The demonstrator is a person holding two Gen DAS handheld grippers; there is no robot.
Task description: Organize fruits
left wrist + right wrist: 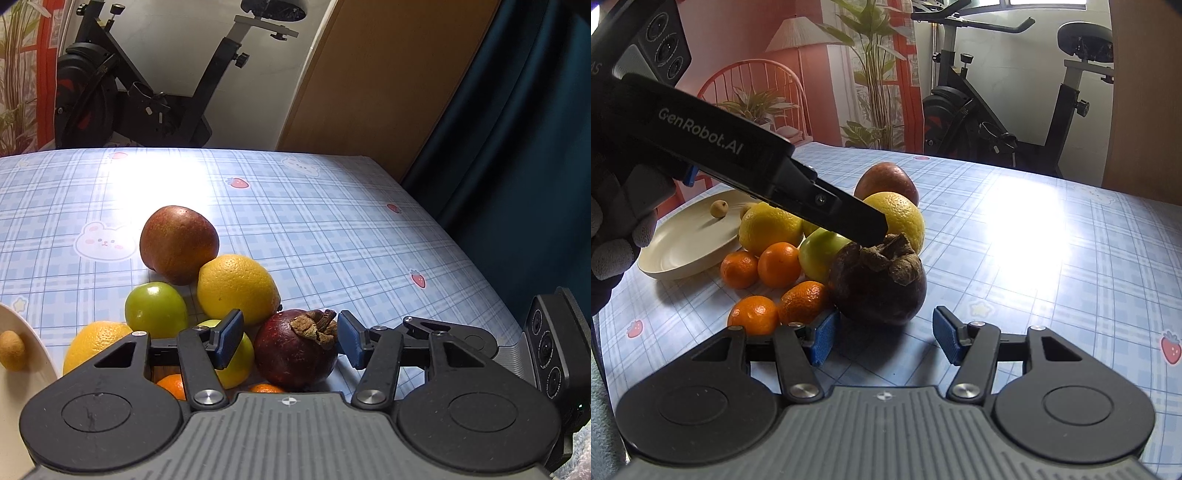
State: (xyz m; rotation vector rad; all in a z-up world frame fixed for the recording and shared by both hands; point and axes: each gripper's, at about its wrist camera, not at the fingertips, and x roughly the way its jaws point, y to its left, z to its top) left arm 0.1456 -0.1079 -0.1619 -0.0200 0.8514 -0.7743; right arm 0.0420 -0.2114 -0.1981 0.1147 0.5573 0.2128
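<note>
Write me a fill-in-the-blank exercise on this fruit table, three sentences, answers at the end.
1. The open left gripper has its blue pads on either side of the dark purple ____.
2. The cream plate holds small tan fruits, while ____ tangerines lie on the tablecloth beside it.
3. The red apple sits at the far end of the pile, right behind a yellow ____.

Missing words: mangosteen; four; lemon
</note>
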